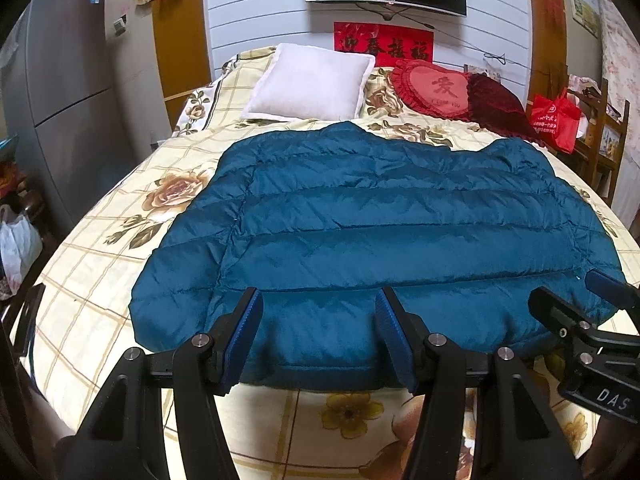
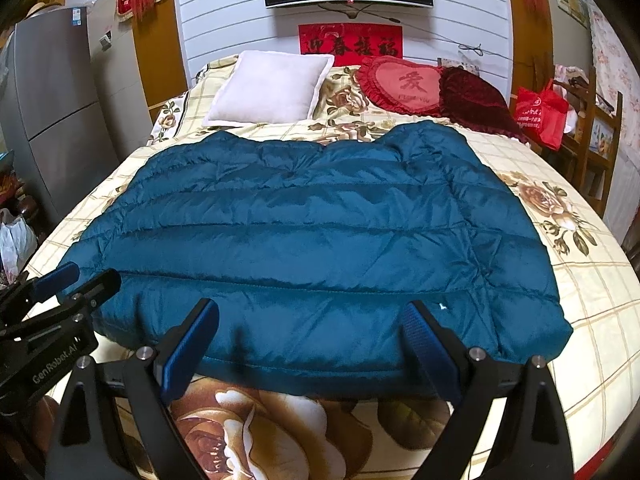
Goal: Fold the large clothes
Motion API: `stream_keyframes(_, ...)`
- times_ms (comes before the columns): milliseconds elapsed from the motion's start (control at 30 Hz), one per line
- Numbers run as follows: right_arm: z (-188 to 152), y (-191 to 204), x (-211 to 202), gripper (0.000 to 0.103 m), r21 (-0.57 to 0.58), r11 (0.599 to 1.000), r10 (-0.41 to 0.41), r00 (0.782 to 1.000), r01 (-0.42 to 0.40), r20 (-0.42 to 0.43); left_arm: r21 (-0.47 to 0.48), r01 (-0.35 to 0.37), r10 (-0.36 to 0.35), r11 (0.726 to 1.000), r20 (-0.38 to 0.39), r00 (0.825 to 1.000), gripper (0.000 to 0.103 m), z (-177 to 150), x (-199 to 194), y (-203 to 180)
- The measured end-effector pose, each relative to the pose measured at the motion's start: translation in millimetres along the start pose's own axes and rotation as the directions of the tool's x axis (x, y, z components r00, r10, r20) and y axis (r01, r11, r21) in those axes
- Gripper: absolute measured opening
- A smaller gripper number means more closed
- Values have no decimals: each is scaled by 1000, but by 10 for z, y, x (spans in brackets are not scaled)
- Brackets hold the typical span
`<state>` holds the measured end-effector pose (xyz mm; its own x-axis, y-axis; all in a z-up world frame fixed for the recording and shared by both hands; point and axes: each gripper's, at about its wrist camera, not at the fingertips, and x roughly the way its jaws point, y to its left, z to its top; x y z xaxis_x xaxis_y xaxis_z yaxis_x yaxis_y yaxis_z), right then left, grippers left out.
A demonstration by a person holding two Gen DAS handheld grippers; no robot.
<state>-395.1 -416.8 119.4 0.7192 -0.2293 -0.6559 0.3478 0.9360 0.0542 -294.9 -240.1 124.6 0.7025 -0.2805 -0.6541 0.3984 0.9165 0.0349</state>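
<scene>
A teal quilted down jacket (image 1: 380, 216) (image 2: 300, 220) lies spread flat across the bed, its near hem towards me and its collar end towards the pillows. My left gripper (image 1: 319, 296) is open and hovers over the left part of that hem, with nothing pressed between its blue pads. My right gripper (image 2: 311, 306) is open wider and hovers over the right part of the same hem. Each gripper shows in the other's view: the right gripper (image 1: 566, 286) at the jacket's near right corner, the left gripper (image 2: 93, 272) at its near left corner.
The bed (image 1: 100, 272) has a cream flowered cover. At its head lie a white pillow (image 1: 308, 84), a red heart cushion (image 1: 432, 90) and a dark red cushion (image 1: 496, 108). A red bag (image 1: 554, 120) sits on wooden furniture at the right. A grey fridge (image 1: 60, 100) stands left.
</scene>
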Motion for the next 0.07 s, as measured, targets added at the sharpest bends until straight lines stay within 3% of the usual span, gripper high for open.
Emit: stream_keyframes(67, 0, -28, 3, 96, -3, 1000, -1, 1000, 1, -1, -9, 3, -3, 1000, -10, 1000, 50, 14, 30, 78)
